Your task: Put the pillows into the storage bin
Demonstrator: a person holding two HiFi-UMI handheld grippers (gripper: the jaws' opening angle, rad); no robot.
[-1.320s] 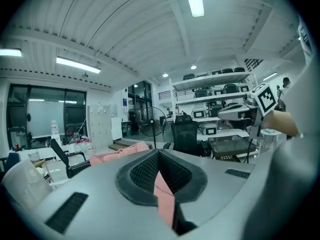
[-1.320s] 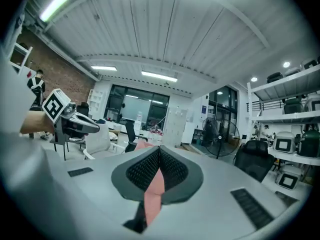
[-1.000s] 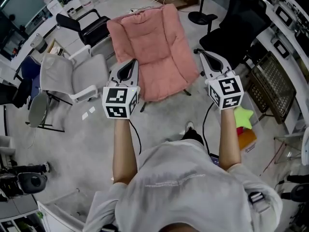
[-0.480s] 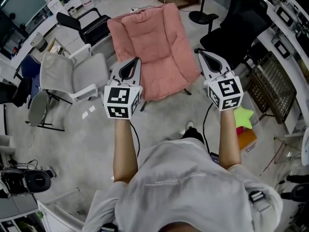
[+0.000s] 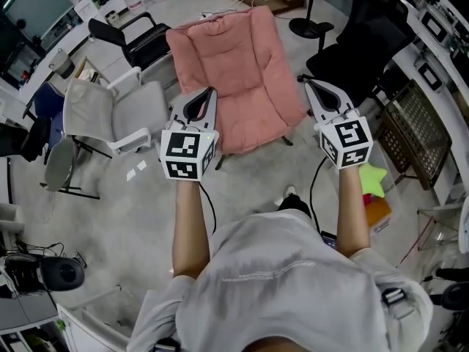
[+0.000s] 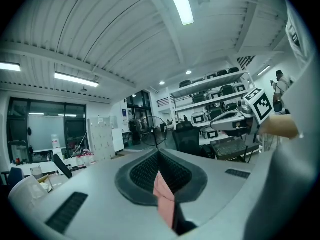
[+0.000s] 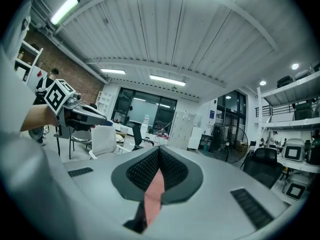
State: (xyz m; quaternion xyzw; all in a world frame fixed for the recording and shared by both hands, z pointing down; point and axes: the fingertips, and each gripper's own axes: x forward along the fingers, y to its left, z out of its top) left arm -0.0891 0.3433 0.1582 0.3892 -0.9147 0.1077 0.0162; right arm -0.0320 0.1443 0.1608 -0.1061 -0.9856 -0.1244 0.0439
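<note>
Noted, non-task items only. Pink cushioned chair (image 5: 234,64) stands ahead of me, between my left tongs (image 5: 208,92) and right tongs (image 5: 308,83). Grey armchair (image 5: 110,108) is just left of the left tongs, with a black chair (image 5: 128,39) beyond it. Black office chair (image 5: 366,31) is beyond the right tongs, and a wire rack (image 5: 414,134) is to their right.

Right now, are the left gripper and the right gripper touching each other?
Apart. The head view shows the left gripper and the right gripper side by side, with a wide stretch of the pink chair visible between them.
</note>
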